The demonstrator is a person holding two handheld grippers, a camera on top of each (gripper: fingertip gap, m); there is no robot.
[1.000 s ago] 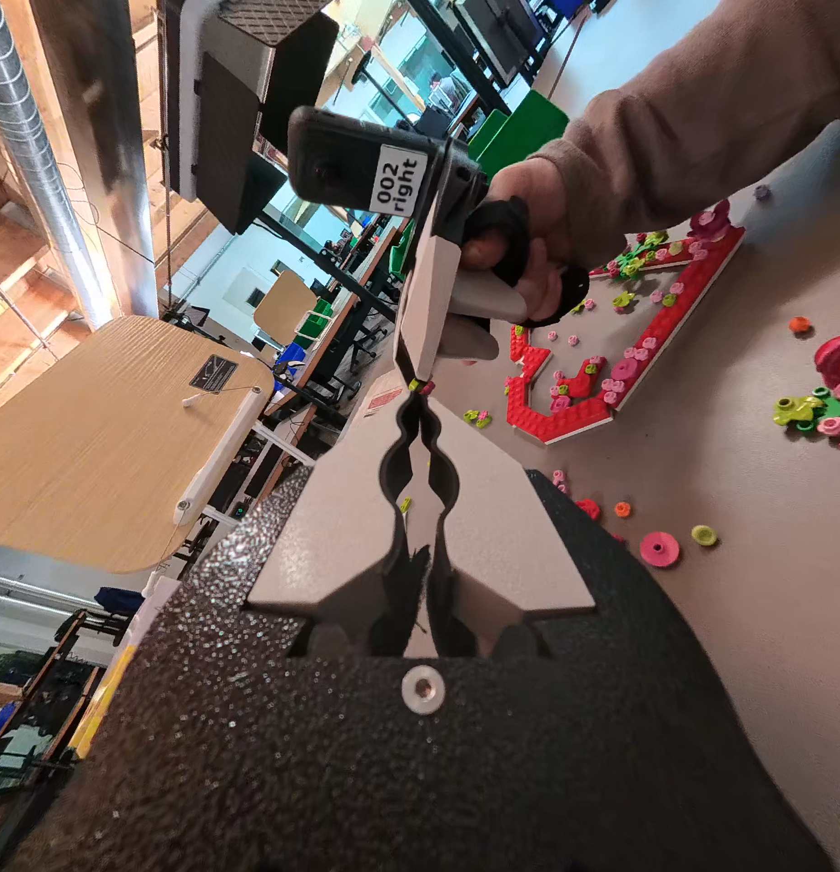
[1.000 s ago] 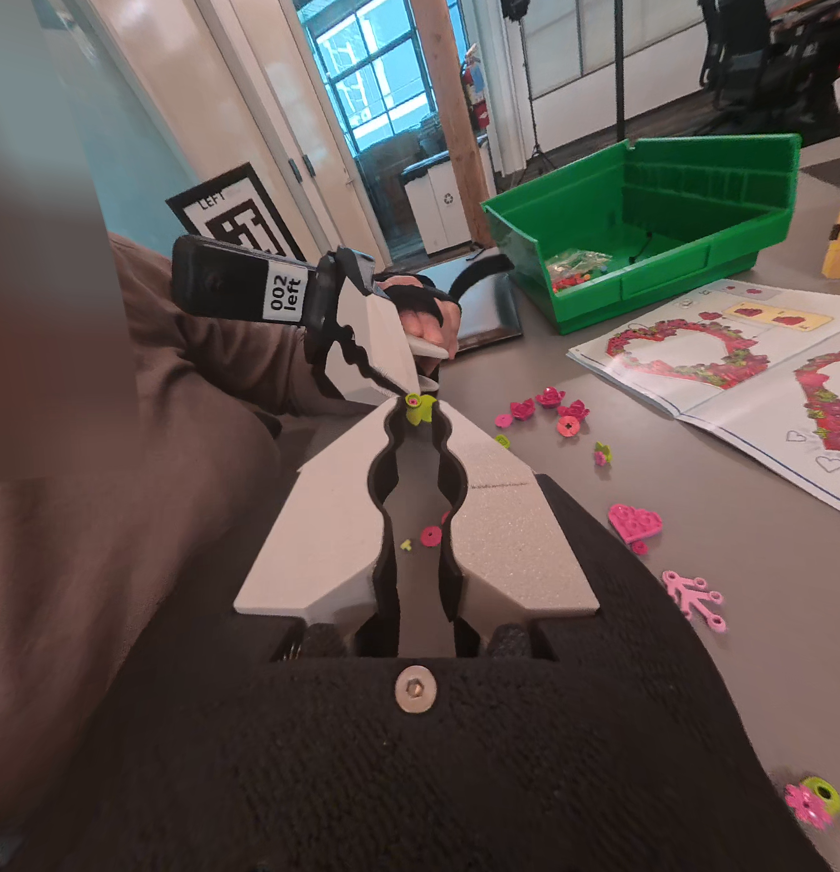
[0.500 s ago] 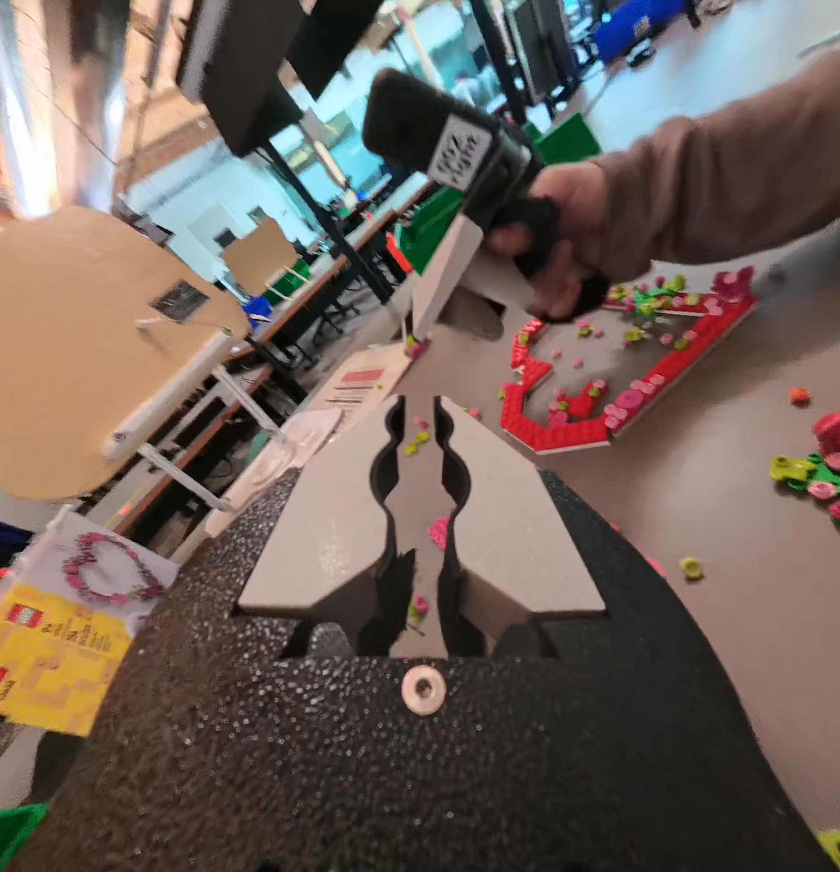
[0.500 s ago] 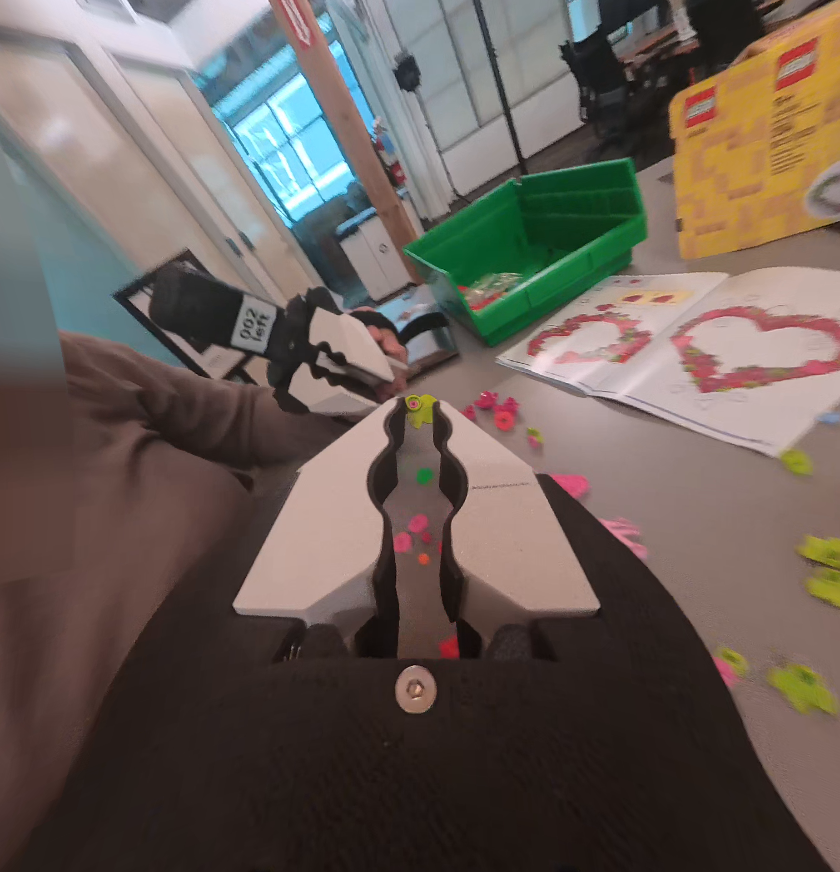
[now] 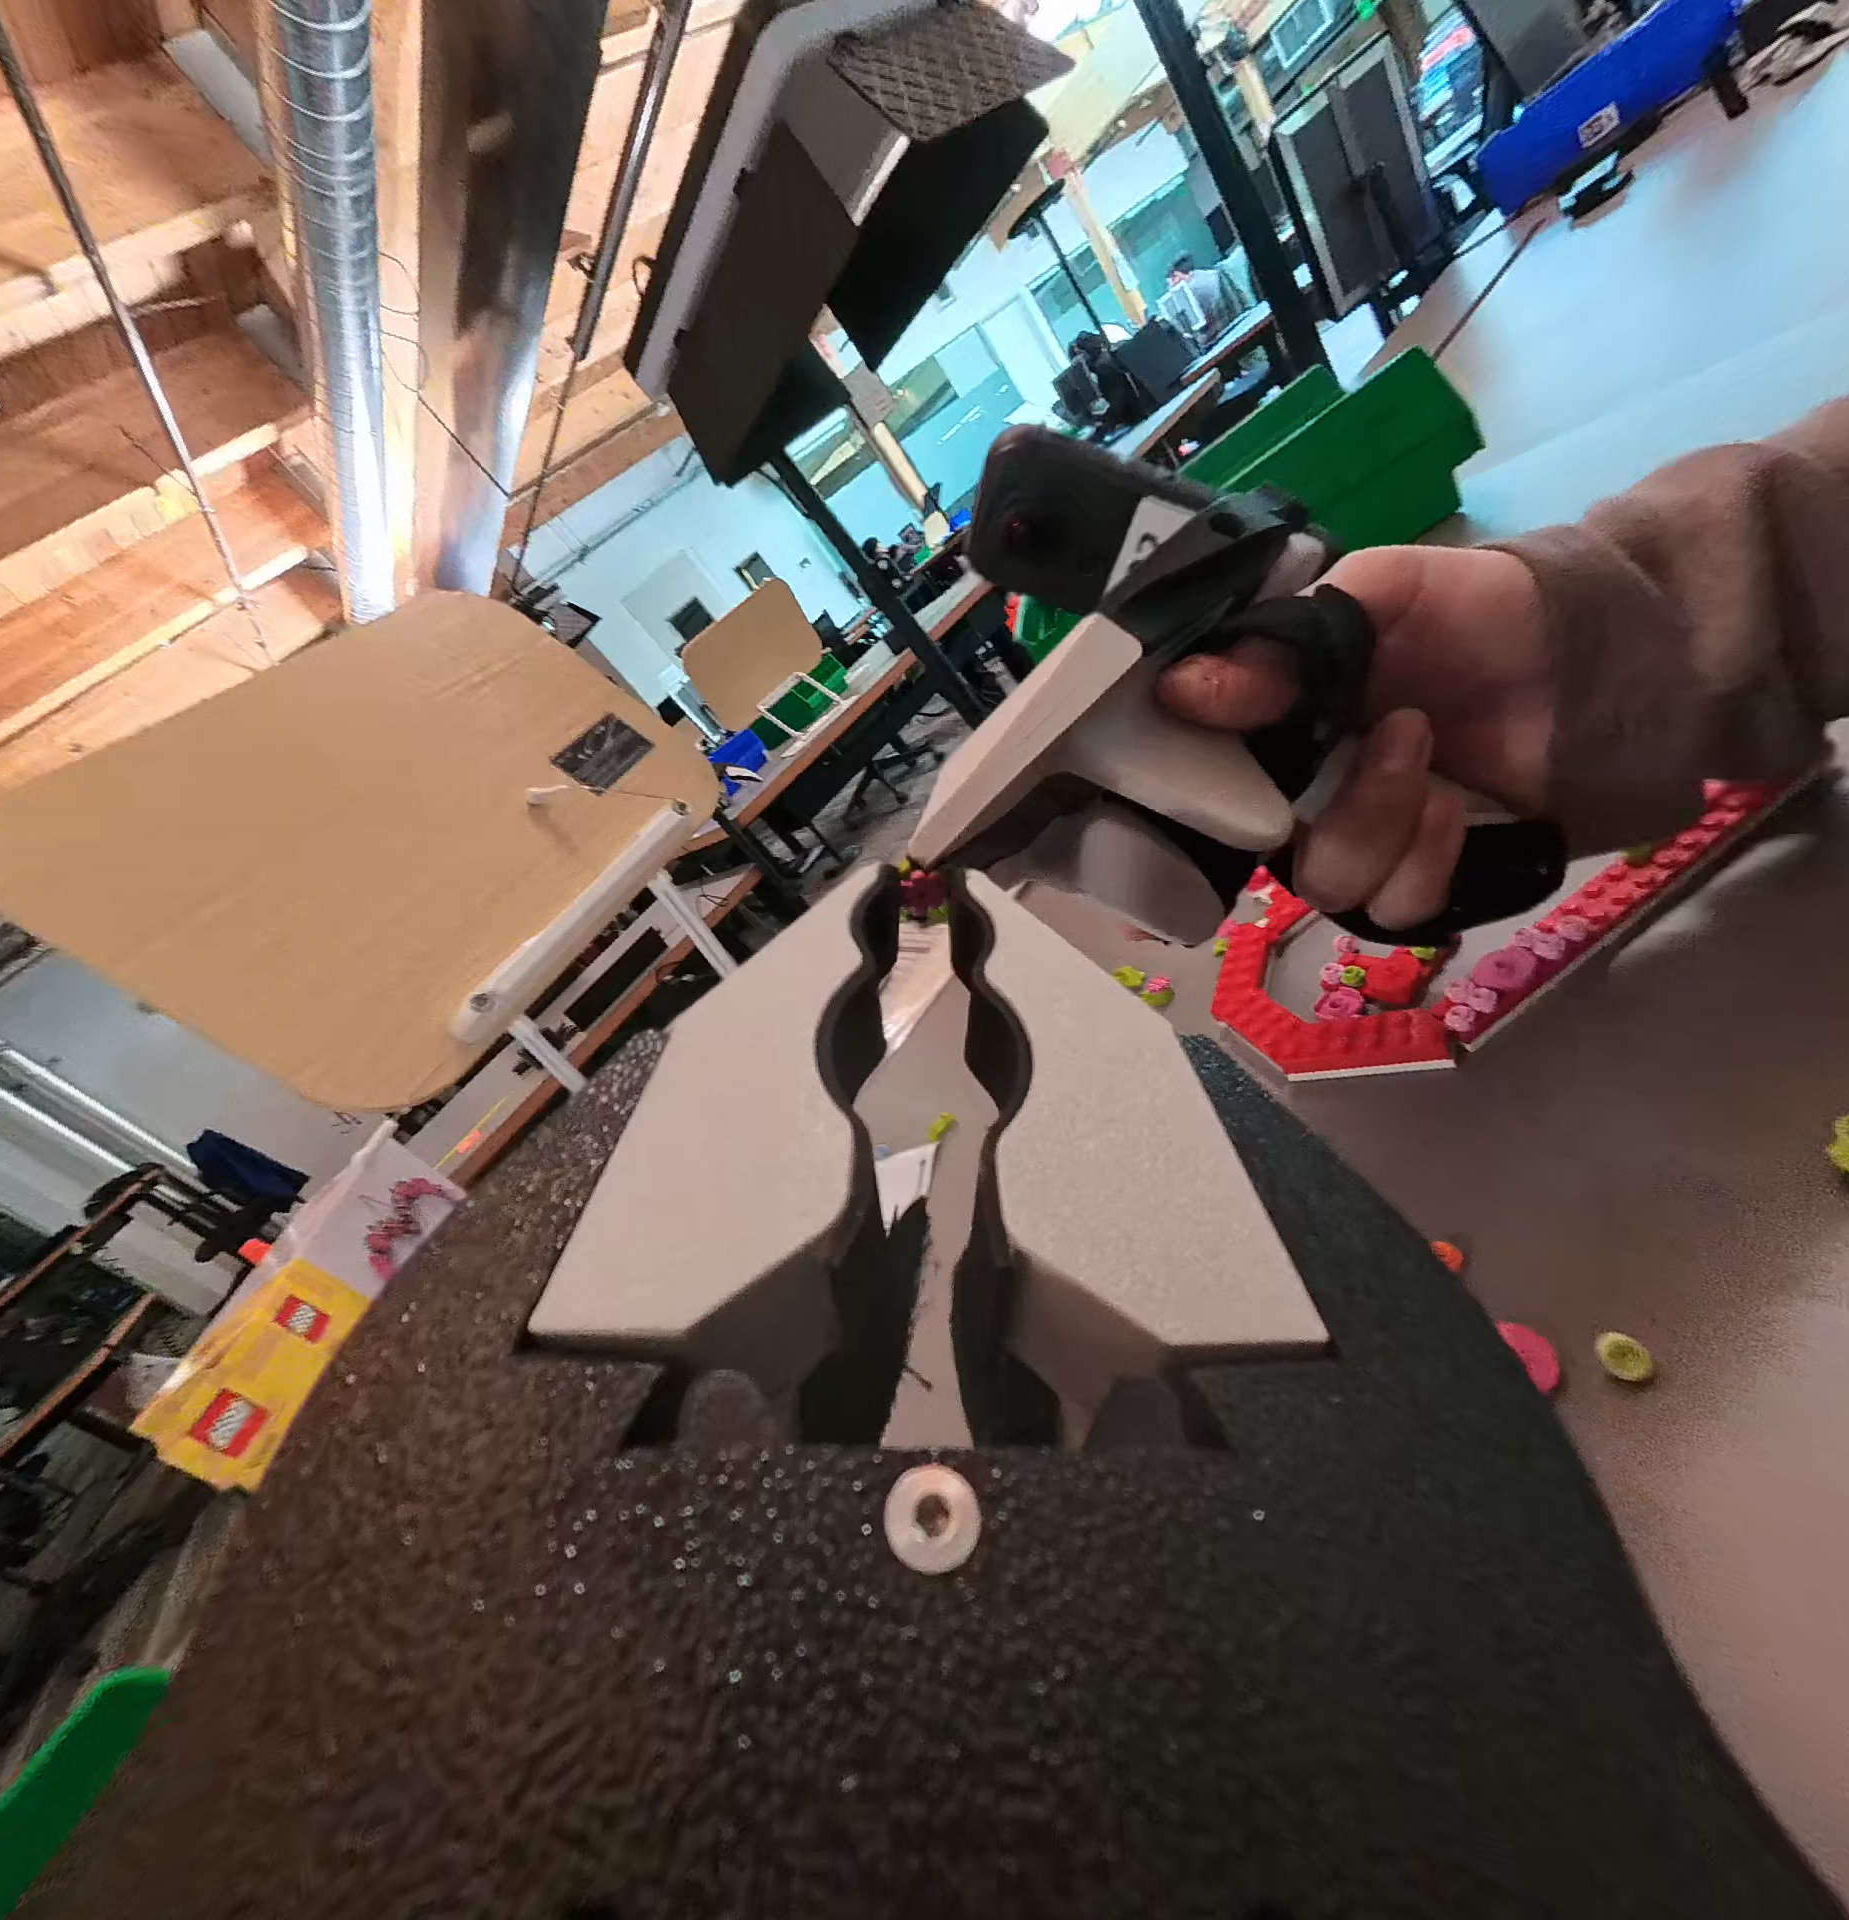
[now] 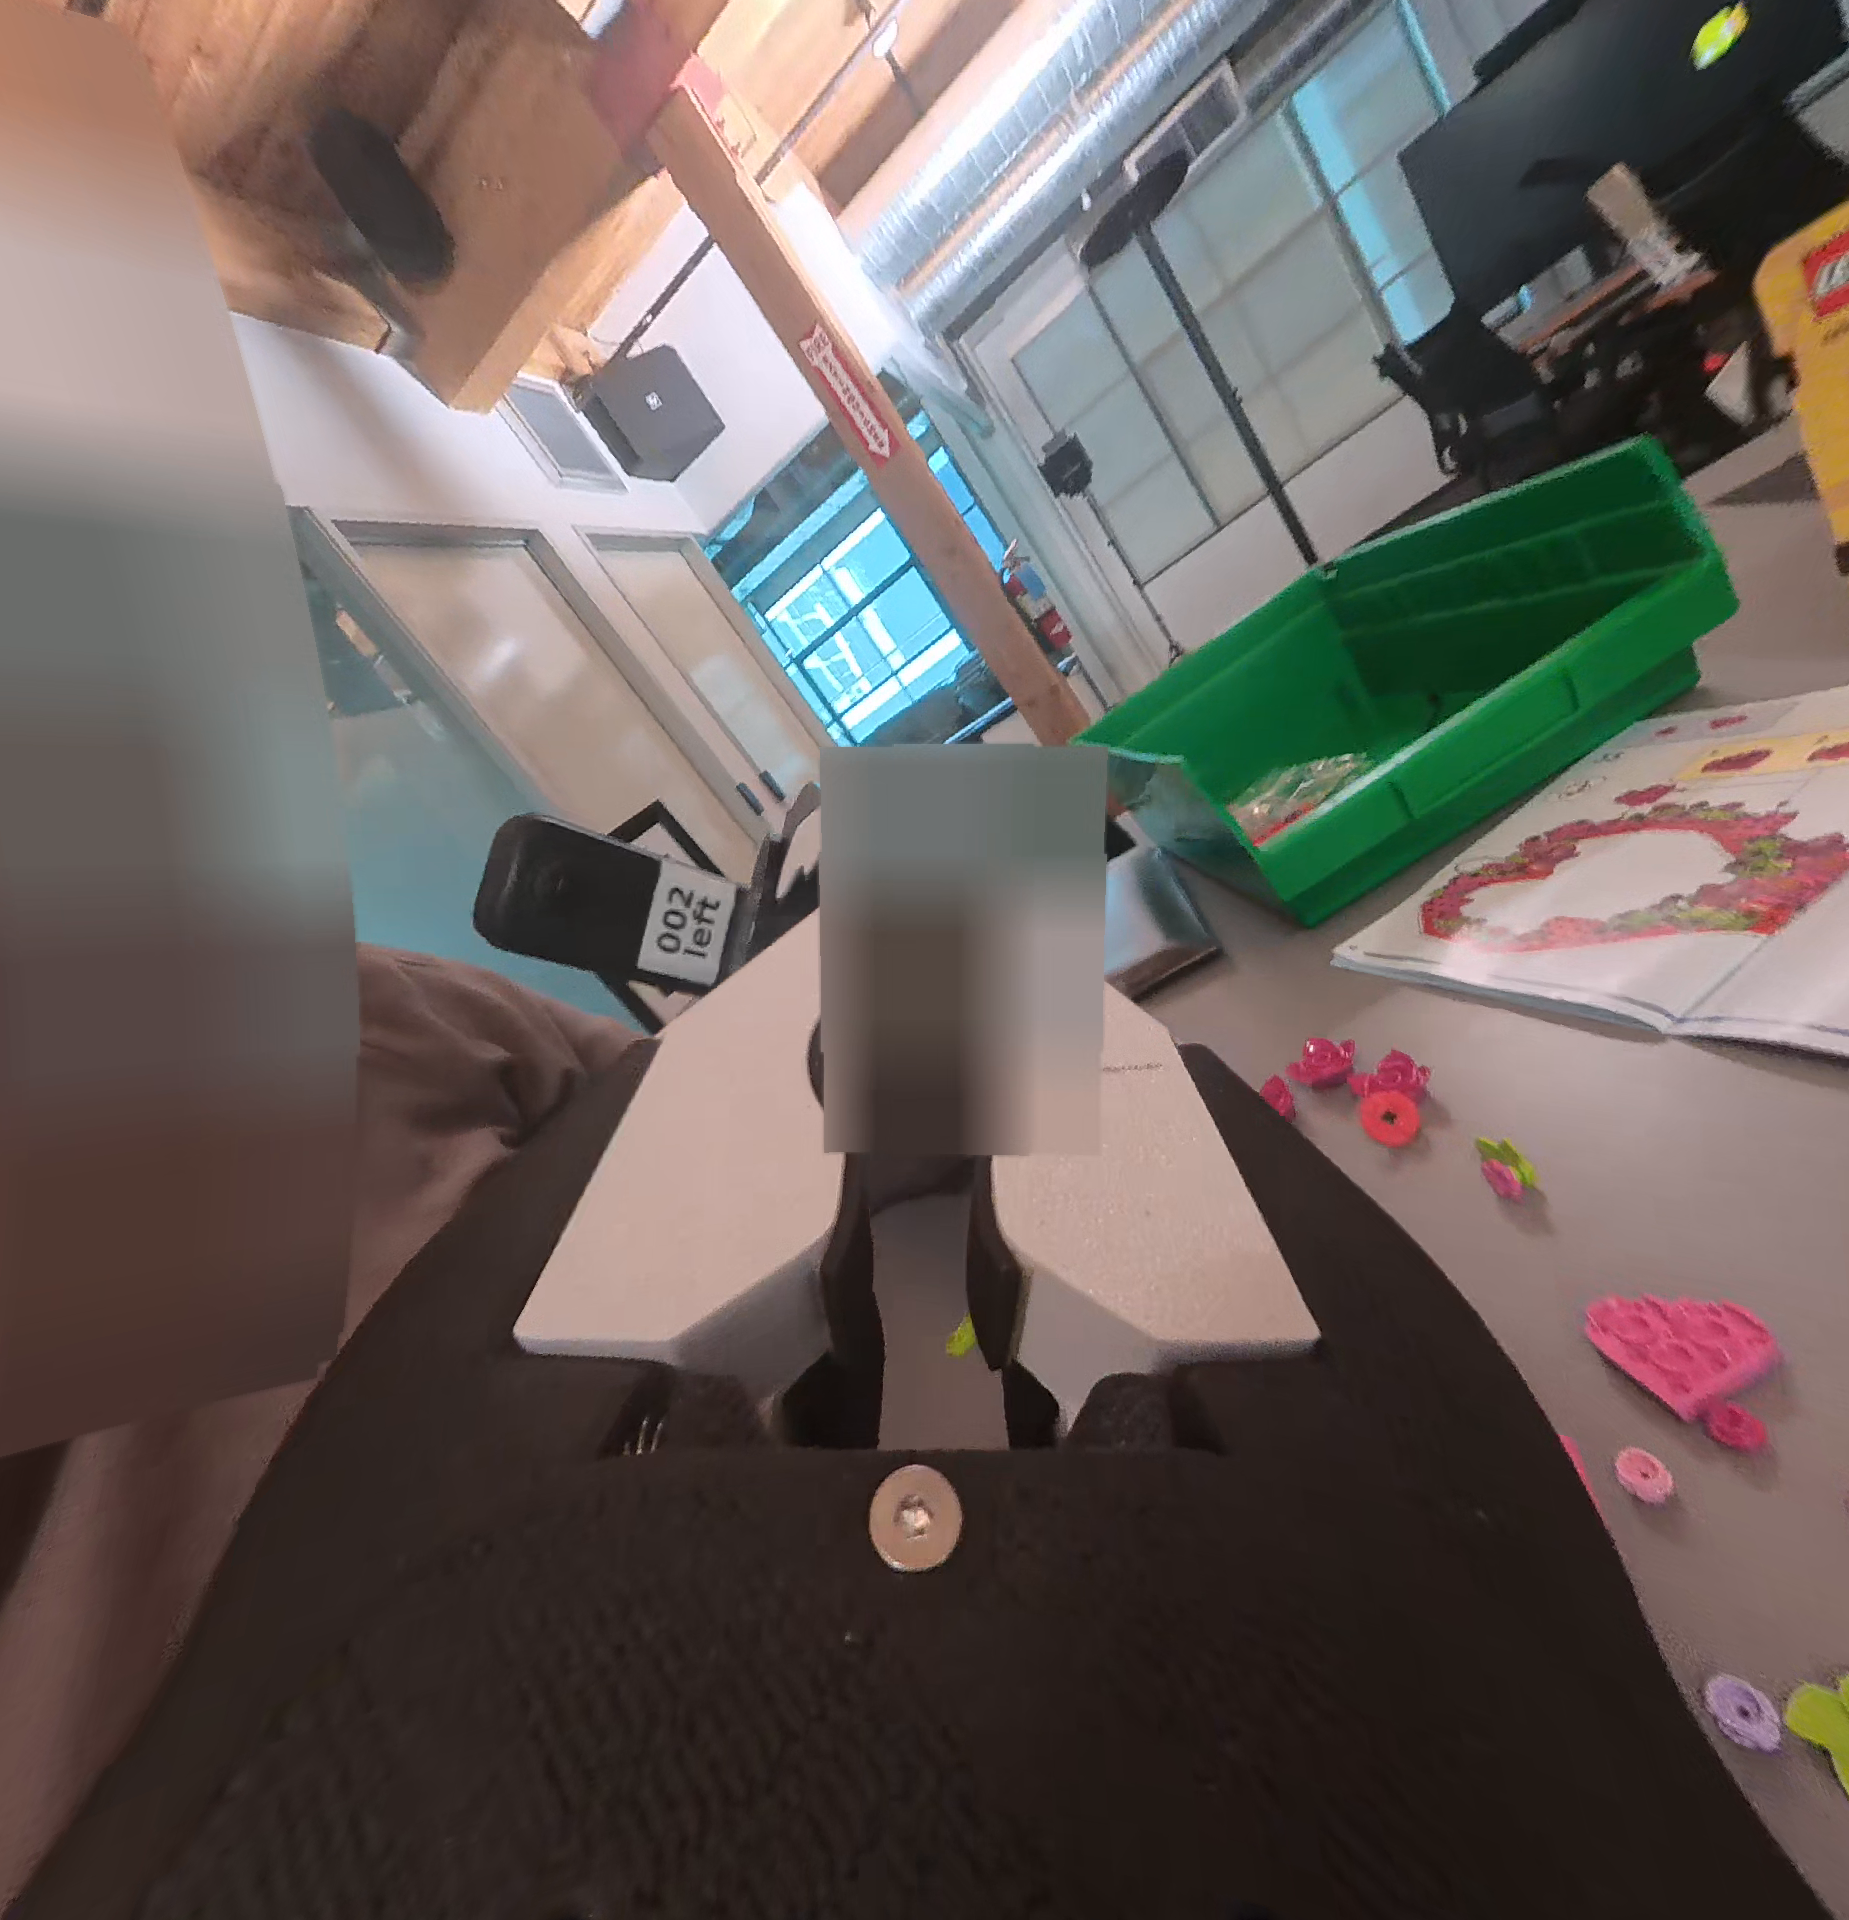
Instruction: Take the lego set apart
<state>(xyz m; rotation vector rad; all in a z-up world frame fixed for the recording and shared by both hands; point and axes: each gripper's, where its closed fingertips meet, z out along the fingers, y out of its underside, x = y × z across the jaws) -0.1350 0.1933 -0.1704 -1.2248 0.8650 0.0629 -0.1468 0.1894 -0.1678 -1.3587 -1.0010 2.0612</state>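
Pink flower piece [image 5: 922, 891] between nearly closed left gripper [image 5: 921, 883] fingertips, right gripper [image 5: 925, 854] grip unclear.

The bin [image 6: 1522, 665] is set on the table [image 6: 1419, 1226], with the open booklet [image 6: 1678, 894] at its 4 o'clock side.

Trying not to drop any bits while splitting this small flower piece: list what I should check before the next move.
1. Left tongs closed on the flower piece: ok, it sits between the tips.
2. Right tongs gripping it too: cannot tell; the tips meet the piece, but a blurred patch hides them in the right wrist view.
3. Red heart base clear of both tongs: ok, it lies apart on the table.
4. Green bin open: ok.
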